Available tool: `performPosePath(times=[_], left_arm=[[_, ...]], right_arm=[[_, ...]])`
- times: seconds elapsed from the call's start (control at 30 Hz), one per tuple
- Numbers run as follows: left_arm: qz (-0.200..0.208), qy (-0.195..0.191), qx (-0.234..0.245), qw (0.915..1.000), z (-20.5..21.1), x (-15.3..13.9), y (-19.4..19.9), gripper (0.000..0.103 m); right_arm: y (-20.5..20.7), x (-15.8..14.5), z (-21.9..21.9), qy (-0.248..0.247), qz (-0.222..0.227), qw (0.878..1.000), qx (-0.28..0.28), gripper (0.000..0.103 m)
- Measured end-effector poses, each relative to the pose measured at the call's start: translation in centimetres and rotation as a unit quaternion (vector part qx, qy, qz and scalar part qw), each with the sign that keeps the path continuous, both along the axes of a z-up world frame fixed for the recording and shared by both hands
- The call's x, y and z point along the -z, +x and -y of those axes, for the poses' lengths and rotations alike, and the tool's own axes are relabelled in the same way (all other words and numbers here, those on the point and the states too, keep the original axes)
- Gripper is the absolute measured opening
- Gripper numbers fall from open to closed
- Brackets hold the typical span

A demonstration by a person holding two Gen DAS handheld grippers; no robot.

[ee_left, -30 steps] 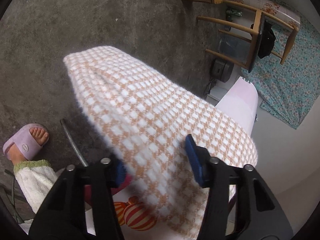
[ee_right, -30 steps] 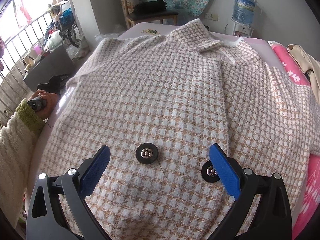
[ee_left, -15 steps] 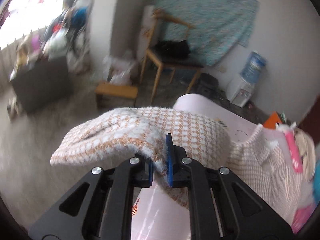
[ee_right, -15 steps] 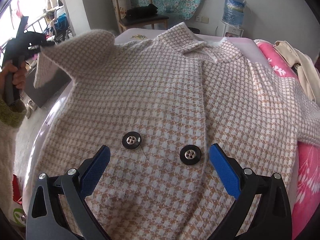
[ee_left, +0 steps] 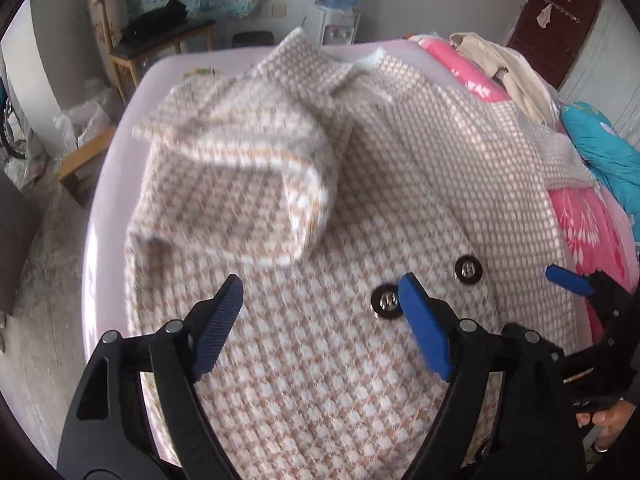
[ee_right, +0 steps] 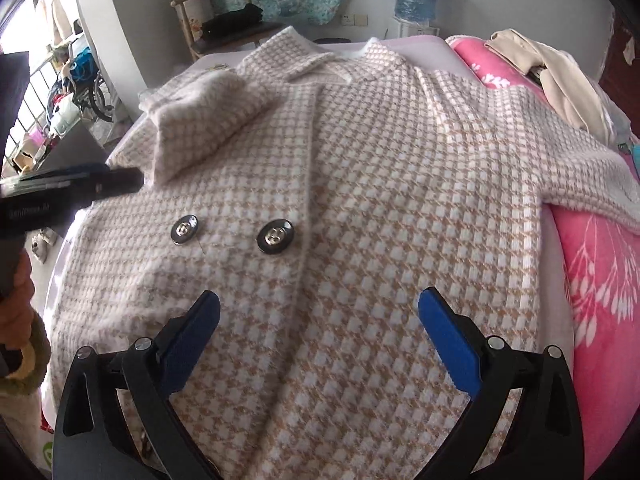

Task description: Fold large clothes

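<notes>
**A:** ok left wrist view first, where's the coat (ee_left: 360, 208) sitting compared to the tongs?

**B:** It's spread face up on the bed (ee_left: 100, 216), collar toward the far edge, hem toward the camera. The left gripper (ee_left: 320, 320) hangs over the lower front of it, jaws spreading apart with nothing pinched between them, just checked fabric below. One sleeve (ee_left: 240, 168) is folded in across the chest near the bed's left edge, a bit blurry. Two dark buttons (ee_left: 386, 302) sit right by the right-hand blue pad. The right gripper (ee_left: 568, 280) pokes in by the bed's right edge, over the pink blanket (ee_left: 592, 232); can't tell its jaws from here.

**A:** and the right wrist view?

**B:** Same coat (ee_right: 380, 200), filling most of the bed. The right gripper (ee_right: 320, 336) is over the hem area, jaws wide and empty, no pad on the cloth that I can see. Buttons (ee_right: 276, 236) lie beyond the tips, toward the left. Folded sleeve (ee_right: 200, 132) rests on the far-left shoulder area. The other sleeve (ee_right: 580, 184) runs off over the pink blanket (ee_right: 600, 288) at the right edge. The left gripper (ee_right: 72, 188) comes in from the left edge, blurry.
</notes>
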State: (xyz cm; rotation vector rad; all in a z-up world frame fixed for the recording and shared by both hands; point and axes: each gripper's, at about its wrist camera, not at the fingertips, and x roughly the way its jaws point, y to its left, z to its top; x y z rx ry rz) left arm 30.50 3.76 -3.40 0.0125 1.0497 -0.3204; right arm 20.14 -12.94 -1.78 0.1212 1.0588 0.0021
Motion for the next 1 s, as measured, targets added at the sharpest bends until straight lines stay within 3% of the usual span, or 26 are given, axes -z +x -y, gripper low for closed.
performPosePath(times=[0.2, 0.6, 0.7, 0.8, 1.0], left_arm=[[-0.035, 0.008, -0.061, 0.9975, -2.9, 3.4, -2.7, 0.083], [0.013, 0.009, -0.065, 0.9978, -3.6, 3.1, -3.2, 0.095], [0.017, 0.000, -0.067, 0.9976, -3.5, 3.1, -3.0, 0.095], [0.018, -0.013, -0.065, 0.9976, -3.9, 3.0, -3.2, 0.095], [0.020, -0.021, -0.059, 0.9979, -4.5, 3.0, -3.6, 0.095]], right_arm=[[0.1, 2.4, 0.0, -0.012, -0.029, 0.999, -0.007, 0.097], [-0.3, 3.8, 0.9, -0.003, -0.023, 0.999, -0.032, 0.097], [-0.2, 3.8, 1.1, 0.002, -0.051, 0.997, -0.051, 0.097], [0.7, 2.4, 1.8, 0.017, -0.072, 0.996, -0.047, 0.097], [6.2, -5.4, -0.8, 0.067, 0.015, 0.992, -0.108, 0.097]])
